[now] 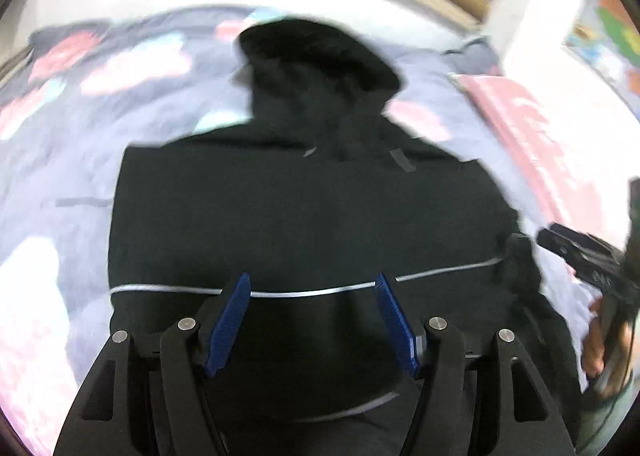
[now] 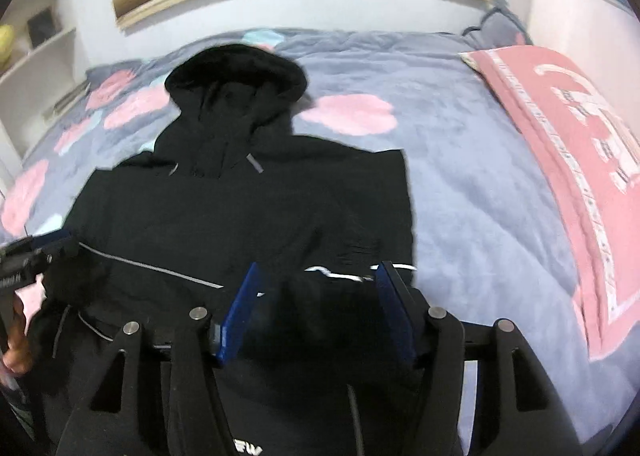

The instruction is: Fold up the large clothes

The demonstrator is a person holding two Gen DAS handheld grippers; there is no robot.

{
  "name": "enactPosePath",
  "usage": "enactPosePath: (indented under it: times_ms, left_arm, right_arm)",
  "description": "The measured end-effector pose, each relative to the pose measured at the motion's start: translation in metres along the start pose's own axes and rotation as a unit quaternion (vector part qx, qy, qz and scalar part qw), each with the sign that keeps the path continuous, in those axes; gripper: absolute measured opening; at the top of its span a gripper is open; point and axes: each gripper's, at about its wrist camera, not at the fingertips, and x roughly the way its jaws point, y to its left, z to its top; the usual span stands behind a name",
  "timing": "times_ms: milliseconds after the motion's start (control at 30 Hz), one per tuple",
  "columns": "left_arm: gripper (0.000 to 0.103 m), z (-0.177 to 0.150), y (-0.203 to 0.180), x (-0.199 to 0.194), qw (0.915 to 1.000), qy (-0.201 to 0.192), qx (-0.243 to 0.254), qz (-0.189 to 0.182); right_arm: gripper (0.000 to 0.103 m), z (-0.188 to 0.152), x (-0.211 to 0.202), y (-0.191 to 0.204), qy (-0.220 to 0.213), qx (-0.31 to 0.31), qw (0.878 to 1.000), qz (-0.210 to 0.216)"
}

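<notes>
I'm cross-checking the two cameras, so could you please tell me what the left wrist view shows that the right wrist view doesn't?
Only the left wrist view shows the colourful wall picture. Only the right wrist view shows the white shelves and white lettering on the garment. Both share the black hoodie on the blue bedspread, the pink blanket, and open grippers: left, right.

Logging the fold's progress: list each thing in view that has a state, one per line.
black hoodie: spread flat on the bed, hood up at the far end, sides folded in.
left hand-held gripper: open, over the hoodie's lower part.
right hand-held gripper: open, black cloth bunched between its fingers.
pink blanket: lying flat on the bed's right side.
</notes>
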Motion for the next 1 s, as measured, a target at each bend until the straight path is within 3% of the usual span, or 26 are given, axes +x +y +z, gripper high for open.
enactPosePath:
  times_ms: [100, 167, 200, 333, 533, 767, 867, 1000]
  left_arm:
    - [0.066, -0.011, 0.013, 0.029, 0.9994, 0.020, -0.010, 0.025]
    - [0.066, -0.016, 0.010, 0.034, 0.9991, 0.013, 0.002, 0.040]
    - [0.066, -0.016, 0.007, 0.036, 0.9988, 0.012, 0.005, 0.047]
    - [0.066, -0.022, -0.002, 0.044, 0.9965, 0.007, 0.018, 0.081]
    - [0.066, -0.031, 0.001, 0.039, 0.9962, -0.027, 0.030, 0.078]
    - [0.067, -0.037, -0.001, 0.032, 0.9948, -0.056, 0.038, 0.076]
    - [0.068, -0.032, 0.000, 0.026, 0.9965, -0.036, 0.040, 0.063]
    - [0.068, -0.013, -0.001, -0.002, 0.9995, 0.000, 0.018, 0.027]
  right_arm:
    - [0.064, -0.008, 0.033, 0.006, 0.017, -0.012, 0.999, -0.026]
    - [0.063, -0.018, 0.055, -0.001, 0.042, -0.015, 0.998, -0.037]
    - [0.064, -0.027, 0.070, -0.006, 0.060, -0.013, 0.998, -0.028]
    - [0.065, -0.034, 0.078, -0.022, 0.053, 0.023, 0.998, 0.017]
    - [0.066, -0.048, 0.074, -0.010, 0.008, -0.008, 1.000, -0.016]
    - [0.067, -0.053, 0.069, -0.015, -0.001, 0.006, 1.000, 0.001]
    - [0.068, -0.049, 0.070, -0.012, 0.014, 0.002, 1.000, 0.000]
    - [0.068, -0.029, 0.064, -0.017, 0.082, 0.019, 0.996, 0.018]
